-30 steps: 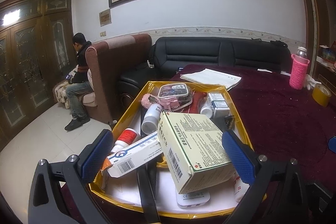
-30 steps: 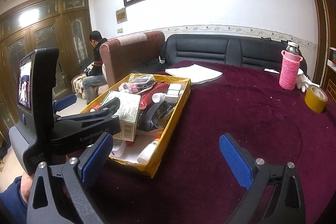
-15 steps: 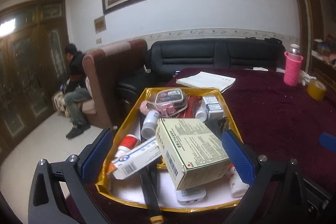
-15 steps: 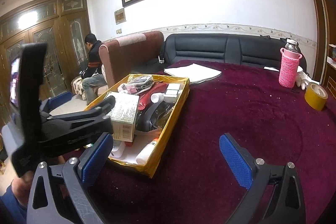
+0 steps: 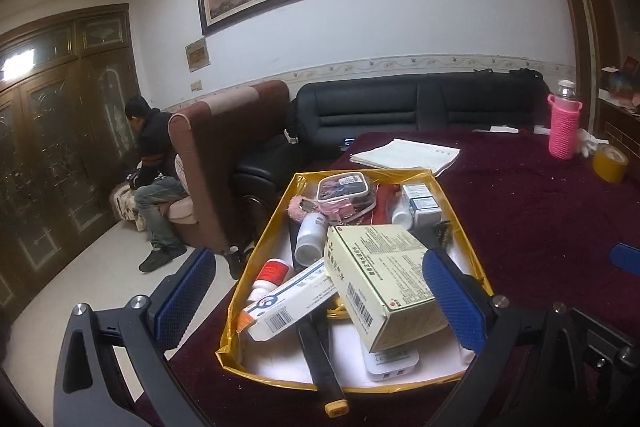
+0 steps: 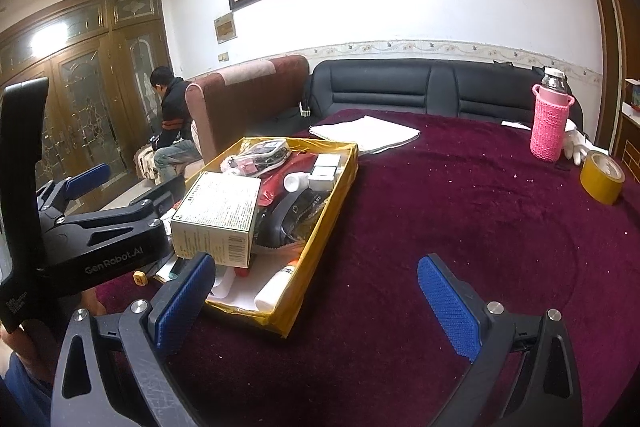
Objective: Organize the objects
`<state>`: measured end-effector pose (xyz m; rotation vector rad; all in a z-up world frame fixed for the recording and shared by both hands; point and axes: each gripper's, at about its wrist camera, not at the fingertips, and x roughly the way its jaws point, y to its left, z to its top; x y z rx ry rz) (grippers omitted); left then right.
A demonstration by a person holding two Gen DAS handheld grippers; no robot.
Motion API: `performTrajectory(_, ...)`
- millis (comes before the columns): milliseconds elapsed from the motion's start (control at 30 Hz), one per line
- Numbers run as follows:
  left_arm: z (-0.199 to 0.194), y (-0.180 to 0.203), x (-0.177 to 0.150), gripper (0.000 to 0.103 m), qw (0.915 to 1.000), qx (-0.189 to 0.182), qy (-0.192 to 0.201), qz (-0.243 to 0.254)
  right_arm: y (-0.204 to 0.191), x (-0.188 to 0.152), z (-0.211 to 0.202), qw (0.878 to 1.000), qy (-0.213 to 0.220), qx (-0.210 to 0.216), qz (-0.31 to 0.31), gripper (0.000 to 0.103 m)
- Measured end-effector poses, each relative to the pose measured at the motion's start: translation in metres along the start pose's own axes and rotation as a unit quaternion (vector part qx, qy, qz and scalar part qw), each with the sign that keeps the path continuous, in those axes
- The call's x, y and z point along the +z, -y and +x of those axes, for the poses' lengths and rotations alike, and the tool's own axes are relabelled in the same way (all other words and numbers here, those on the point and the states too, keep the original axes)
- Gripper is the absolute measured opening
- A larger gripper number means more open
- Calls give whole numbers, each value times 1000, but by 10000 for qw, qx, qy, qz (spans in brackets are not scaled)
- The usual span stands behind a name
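The large medicine carton (image 5: pixel 380 283) lies tilted on top of the heap in the gold tray (image 5: pixel 256 247), toward the tray's near end. It is thin cardboard, so I judge it light and stiff enough but easy to crush; the grip belongs across its two long side faces, with gentle pressure. Leaning against it on the tray's left side is one long blue-and-white tube box (image 5: pixel 288 301), equally light. Behind these I count two white bottles (image 5: pixel 310 237) (a third may be hidden), two small stacked boxes (image 5: pixel 420 201) at the tray's far right, one clear pouch (image 5: pixel 344 187) at its far end, one white power bank (image 5: pixel 394 363) under the carton, and one black stick with an orange tip (image 5: pixel 320 355) overhanging the near rim.

The left hand-held gripper (image 5: pixel 320 303) hovers spread wide over the tray's near end, holding nothing. The right hand-held gripper (image 6: pixel 316 299) is likewise wide apart and empty, over the maroon tabletop (image 6: pixel 460 211) to the right of the tray.
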<state>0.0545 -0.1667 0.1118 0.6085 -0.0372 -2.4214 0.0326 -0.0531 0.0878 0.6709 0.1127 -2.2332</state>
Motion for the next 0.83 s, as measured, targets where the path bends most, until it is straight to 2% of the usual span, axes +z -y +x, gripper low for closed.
performTrajectory(133,0,1,-1,103,9999,91,8,63,0,0,-1,10000,15,8,23,103)
performTrajectory(467,-1,-4,-1,103,9998,-161,-38,-111,1,0,1,10000,-23,5,23,103)
performTrajectory(600,3,-7,-3,103,9997,-126,-116,-182,1,-1,2,10000,-30,3,22,103)
performTrajectory(700,2,-9,-5,103,9992,-268,-132,-265,1,-1,2,10000,-37,7,26,103)
performTrajectory(833,3,-9,-6,103,9993,-215,-113,-275,1,-1,2,10000,-32,7,36,103)
